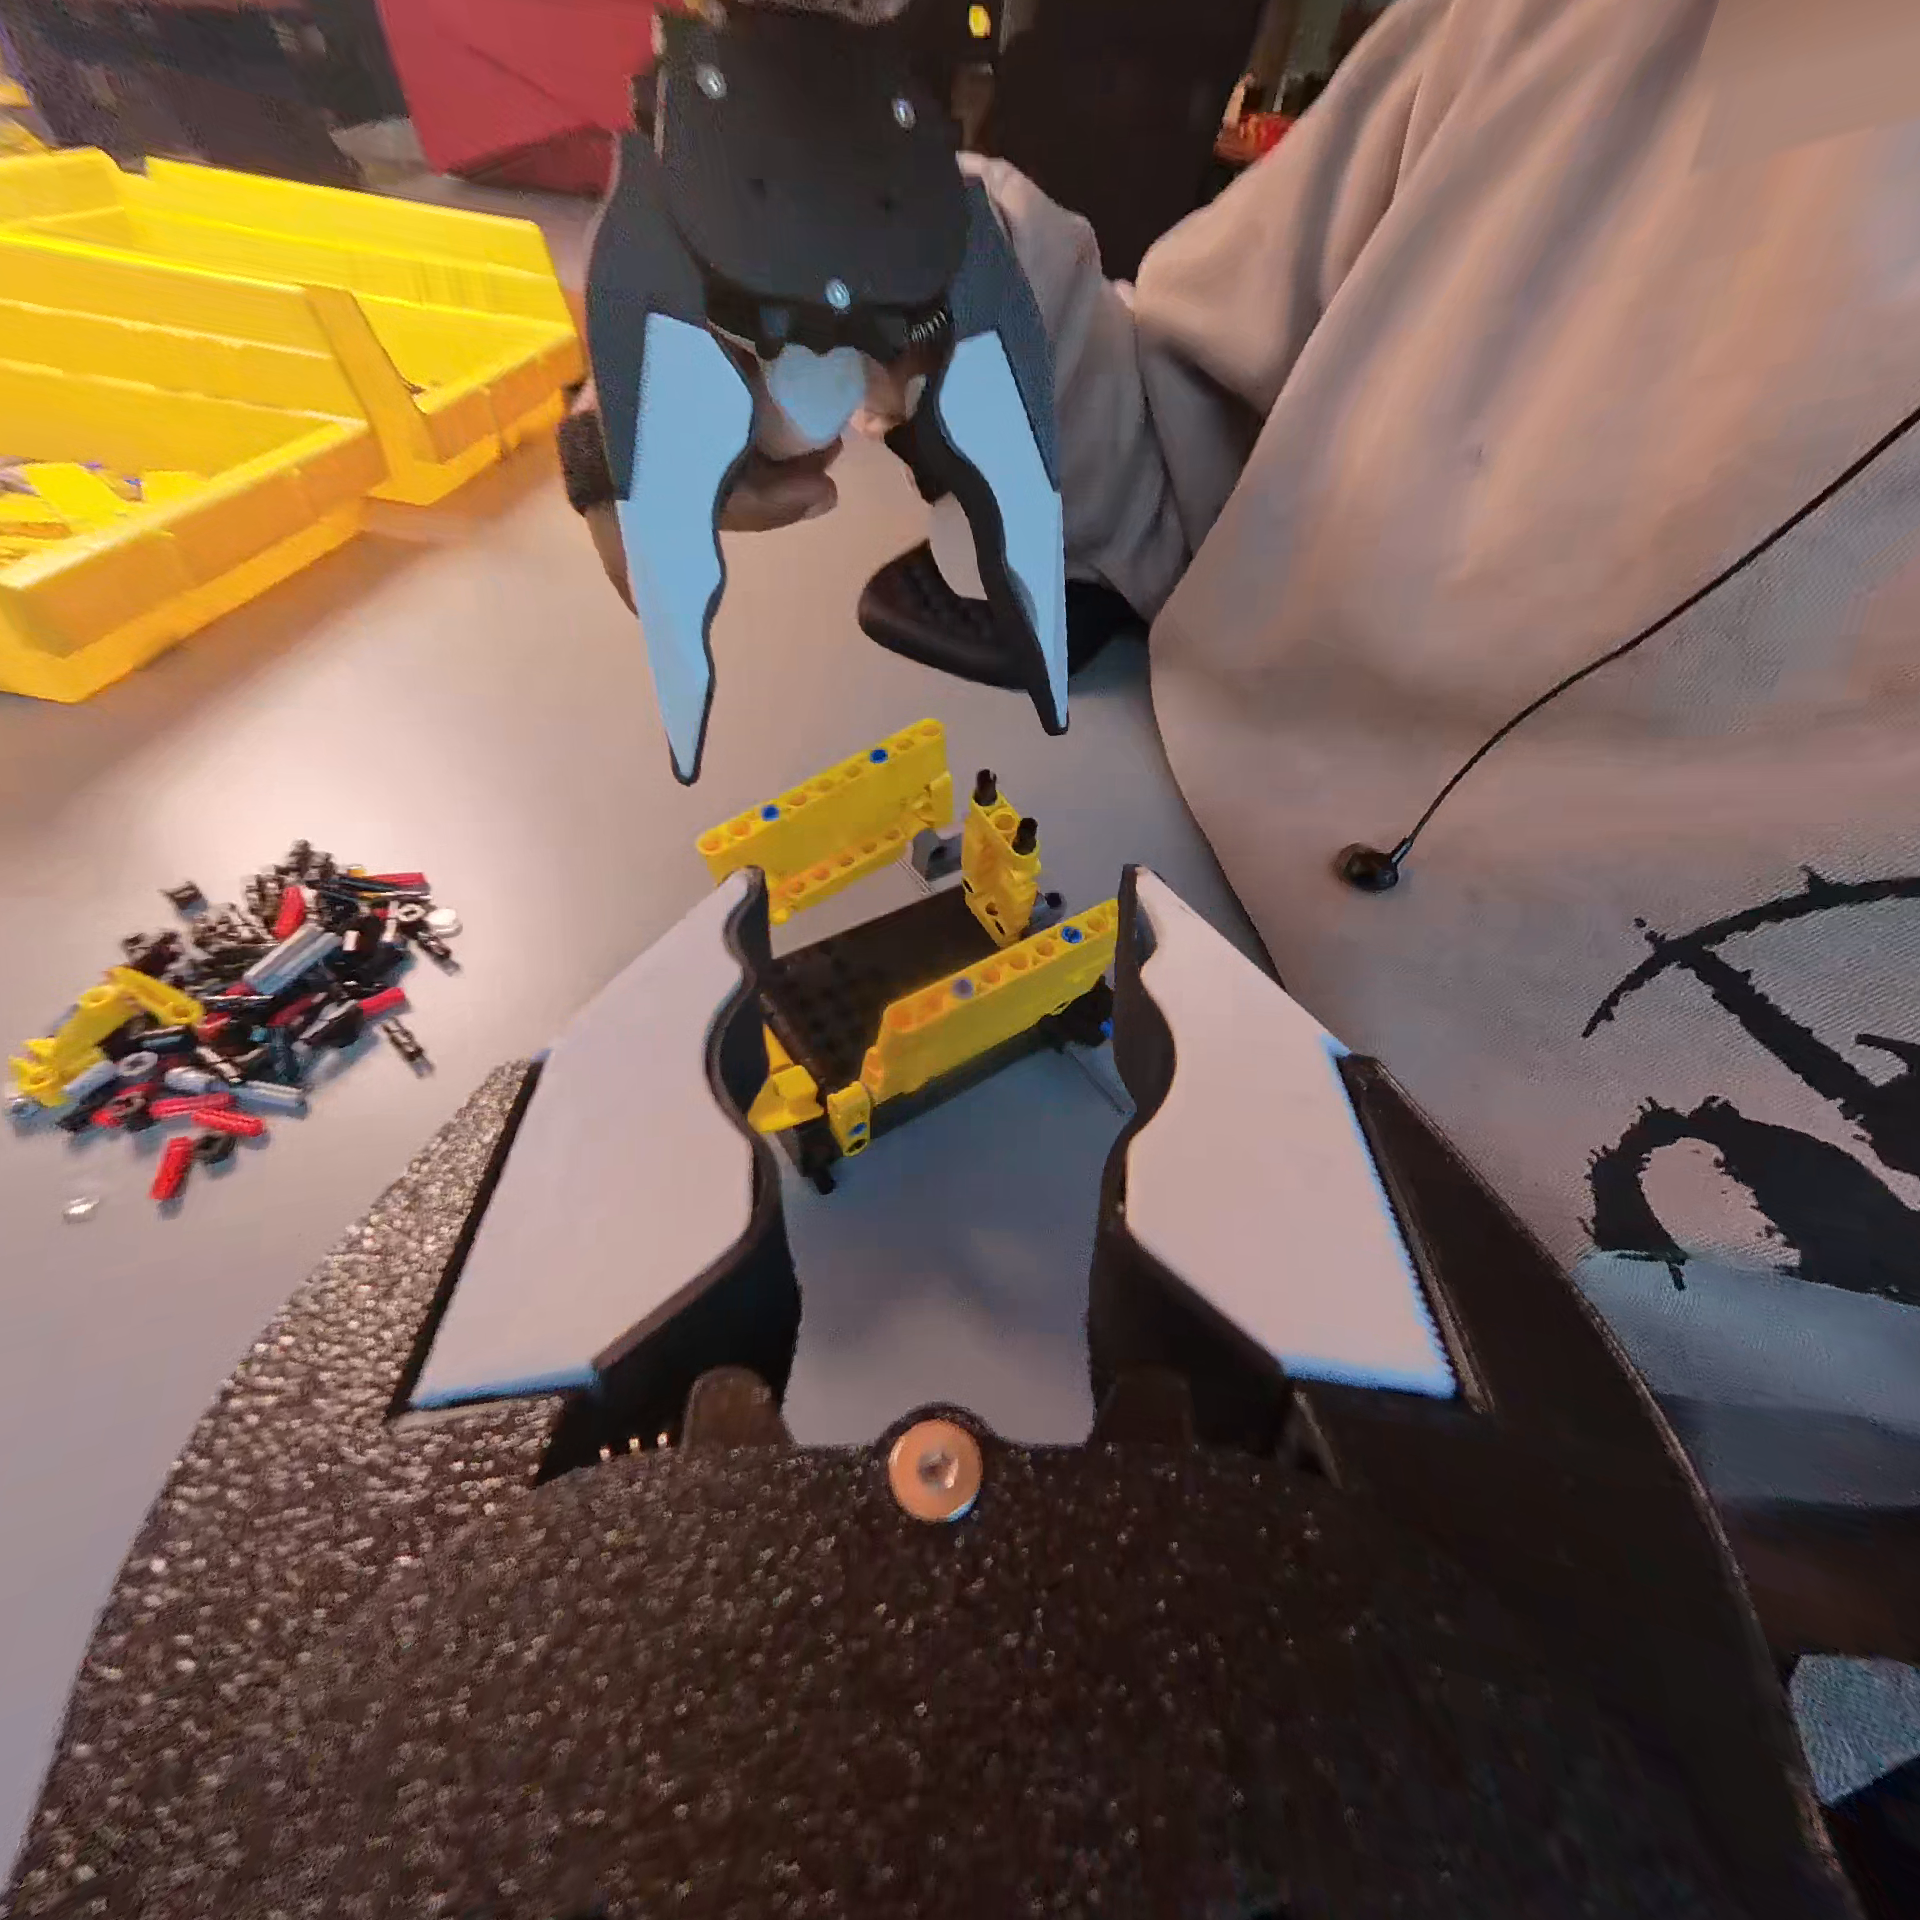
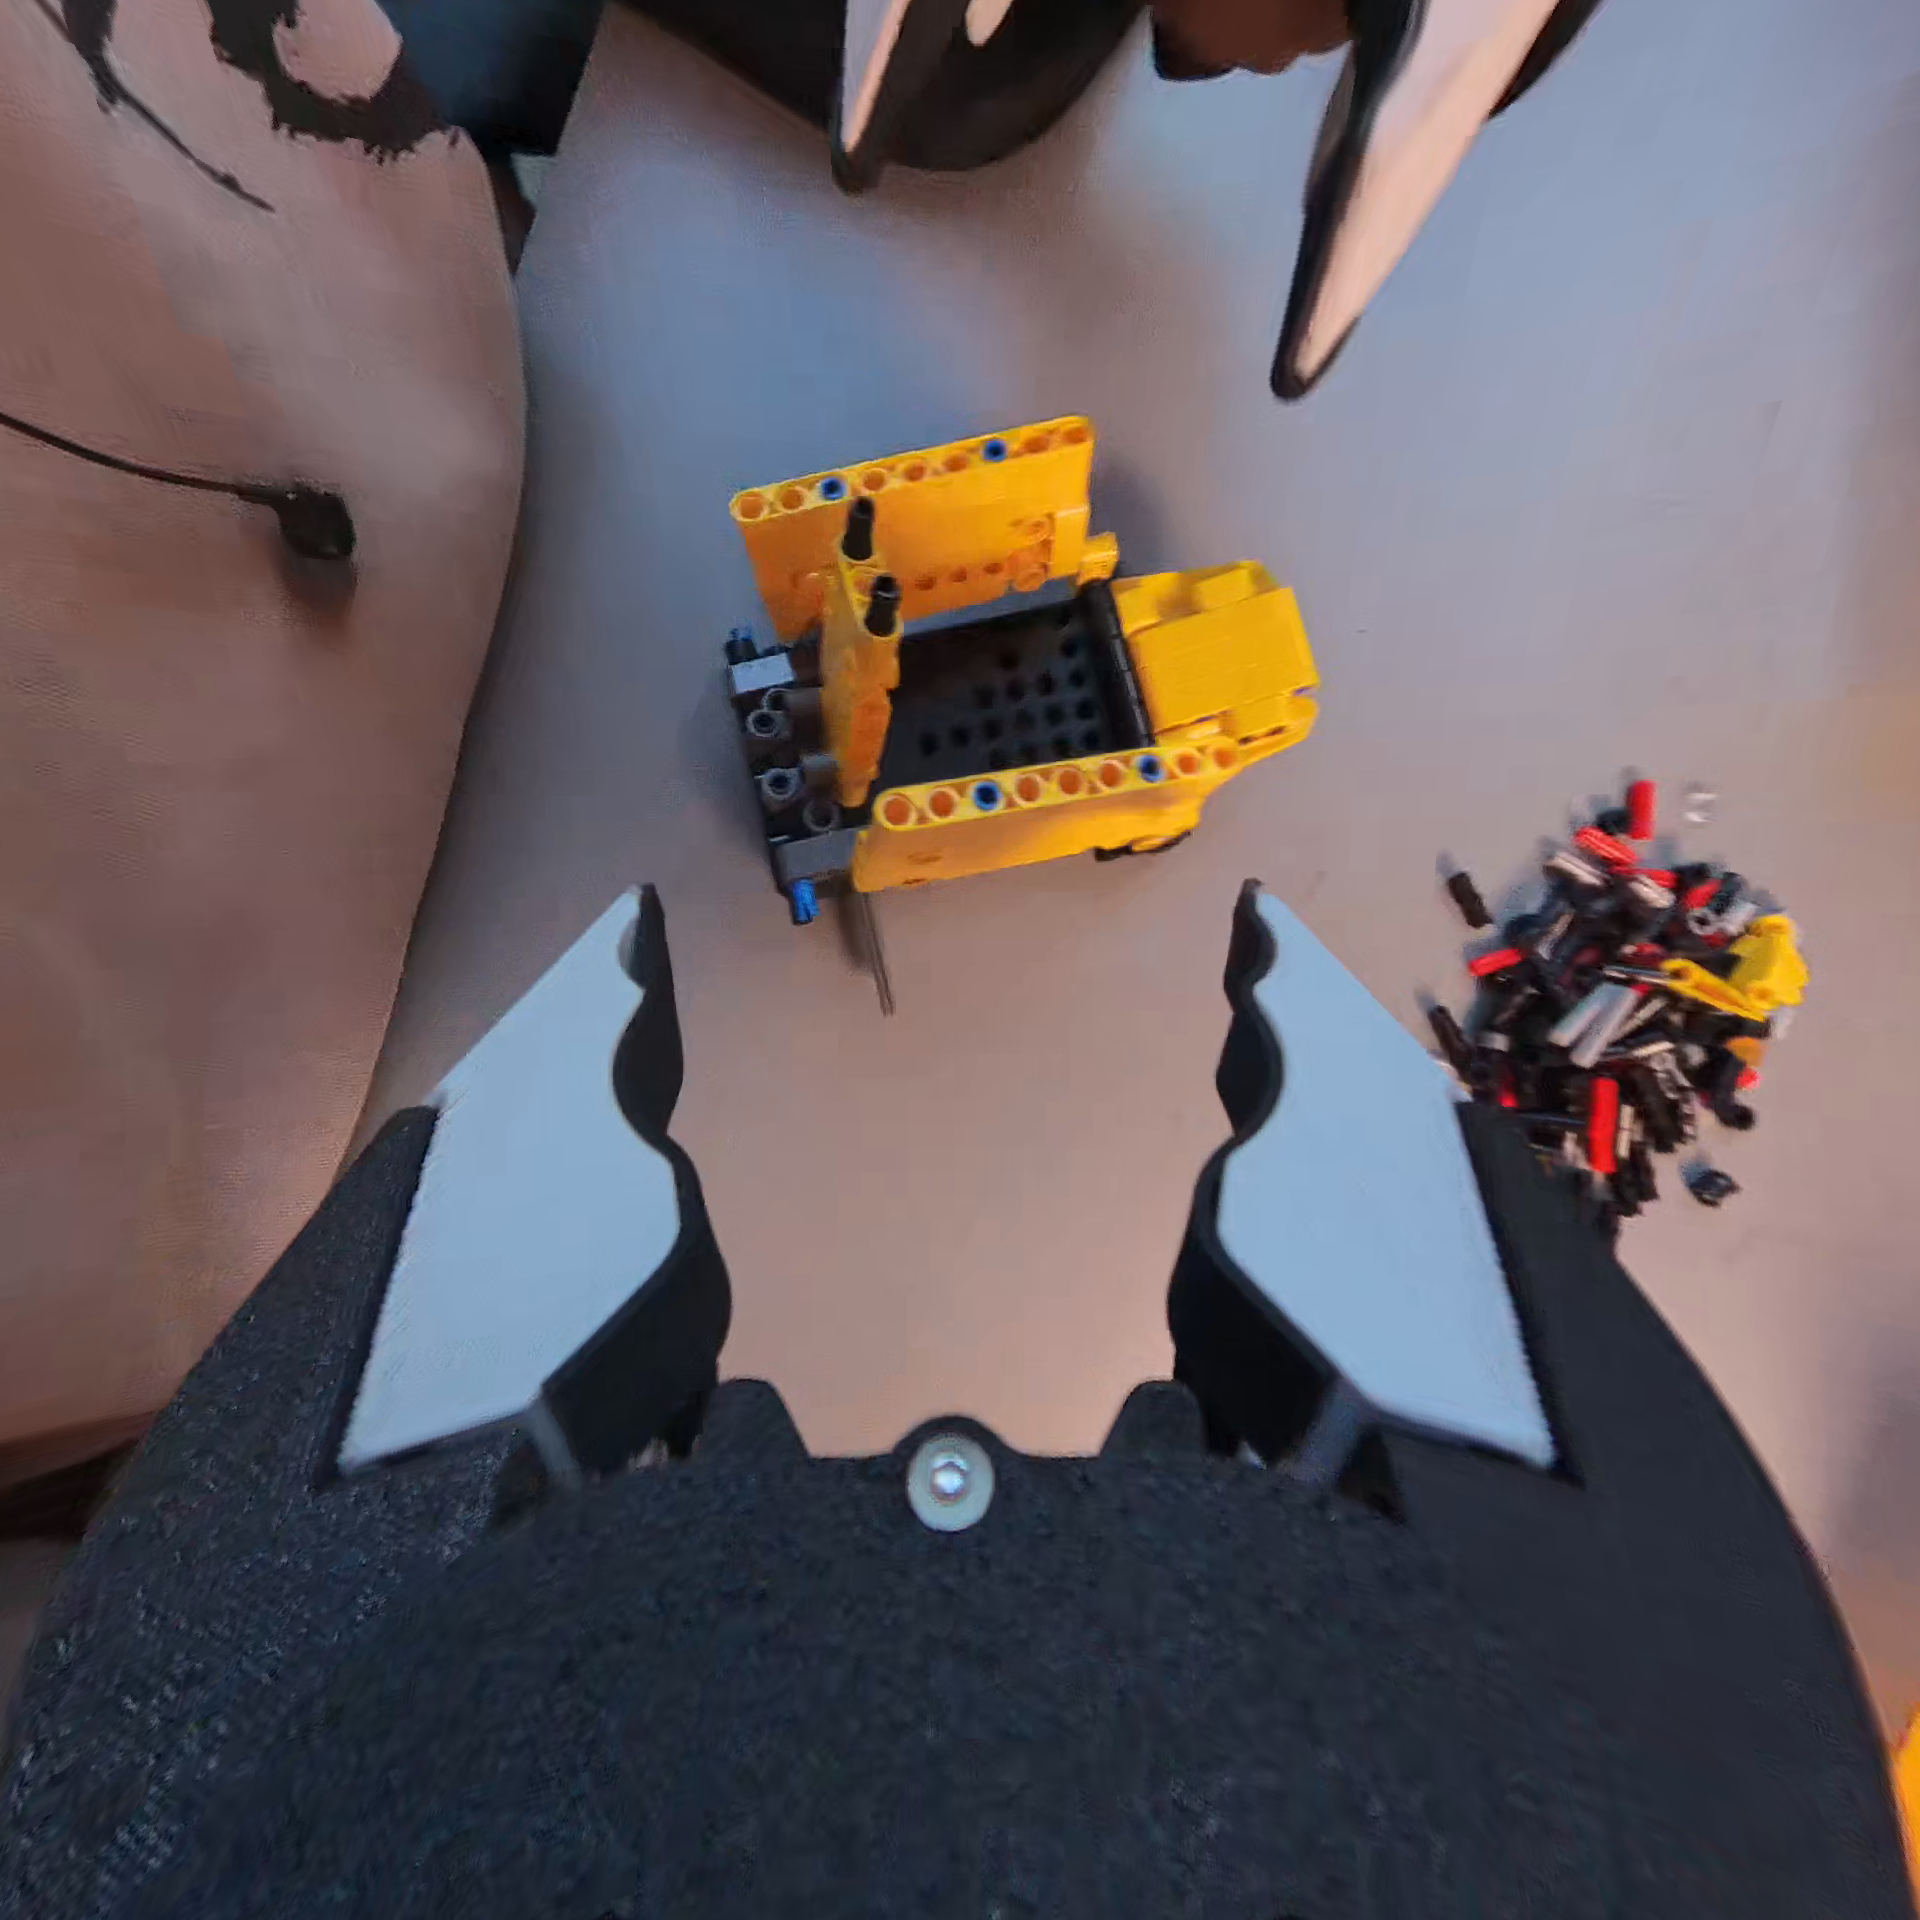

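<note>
Yellow-and-black brick-built model (image 1: 925,987) stands on a grey table (image 1: 520,707) between two hand-held grippers

The left gripper (image 1: 940,888), claws spread, flanks the model without clear contact; the right gripper (image 2: 945,904) hovers near, also spread and empty. Loose red, black and grey pieces (image 1: 229,997) lie heaped beside; yellow bins (image 1: 208,395) stand beyond

Black grippers (image 1: 940,888), grey-faced fingers (image 1: 623,1143); beige sleeve (image 1: 1507,364).
</note>
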Available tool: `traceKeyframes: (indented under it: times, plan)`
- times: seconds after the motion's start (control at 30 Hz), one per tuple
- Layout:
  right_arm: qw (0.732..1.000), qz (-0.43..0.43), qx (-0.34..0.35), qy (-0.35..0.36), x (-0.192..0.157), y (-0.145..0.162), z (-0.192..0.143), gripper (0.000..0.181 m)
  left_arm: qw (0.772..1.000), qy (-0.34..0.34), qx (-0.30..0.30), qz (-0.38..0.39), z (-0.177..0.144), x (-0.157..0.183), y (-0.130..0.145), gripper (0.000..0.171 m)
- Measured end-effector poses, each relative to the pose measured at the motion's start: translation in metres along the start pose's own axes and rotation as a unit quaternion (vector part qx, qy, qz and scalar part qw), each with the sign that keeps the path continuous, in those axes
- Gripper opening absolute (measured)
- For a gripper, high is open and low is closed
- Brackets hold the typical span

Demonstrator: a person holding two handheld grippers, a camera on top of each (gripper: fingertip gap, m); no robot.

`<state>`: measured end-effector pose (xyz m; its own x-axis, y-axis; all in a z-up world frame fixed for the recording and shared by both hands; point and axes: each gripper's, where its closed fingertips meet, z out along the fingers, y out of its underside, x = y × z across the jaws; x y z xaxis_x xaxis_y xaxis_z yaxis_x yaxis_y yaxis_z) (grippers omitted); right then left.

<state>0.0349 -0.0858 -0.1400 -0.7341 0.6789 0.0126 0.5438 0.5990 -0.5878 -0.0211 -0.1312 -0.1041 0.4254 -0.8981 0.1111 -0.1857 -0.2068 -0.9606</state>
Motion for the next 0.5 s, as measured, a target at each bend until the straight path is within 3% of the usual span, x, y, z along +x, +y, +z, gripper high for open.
traceKeyframes:
  times: [0.07, 0.13, 0.17, 0.23, 0.3, 0.4, 0.5]
  plan:
    - [1.000, 0.011, -0.008, -0.007, -0.002, 0.001, 0.009, 0.092, 0.999, 0.006, -0.046, 0.011, 0.014, 0.005, 0.015, 0.063]
    - [0.998, 0.008, -0.038, 0.040, 0.019, 0.013, 0.015, 0.075, 0.996, 0.009, -0.085, 0.020, 0.021, 0.008, 0.027, 0.051]
    - [0.998, 0.013, -0.046, 0.050, 0.026, 0.017, 0.018, 0.080, 0.995, 0.007, -0.096, 0.022, 0.022, 0.008, 0.031, 0.044]
    - [0.997, 0.019, -0.022, 0.067, 0.036, 0.013, 0.020, 0.061, 0.994, 0.010, -0.105, 0.023, 0.022, 0.009, 0.034, 0.034]
    - [0.991, 0.023, -0.020, 0.134, 0.062, 0.015, 0.017, 0.042, 0.995, 0.014, -0.100, 0.021, 0.022, 0.011, 0.032, 0.023]
    - [0.978, 0.028, -0.009, 0.205, 0.091, 0.017, 0.008, 0.042, 0.994, 0.003, -0.104, 0.015, 0.021, 0.007, 0.033, 0.017]
    - [0.980, 0.033, 0.036, 0.194, 0.086, 0.001, -0.001, 0.043, 0.995, -0.015, -0.092, 0.016, 0.016, 0.000, 0.029, 0.011]
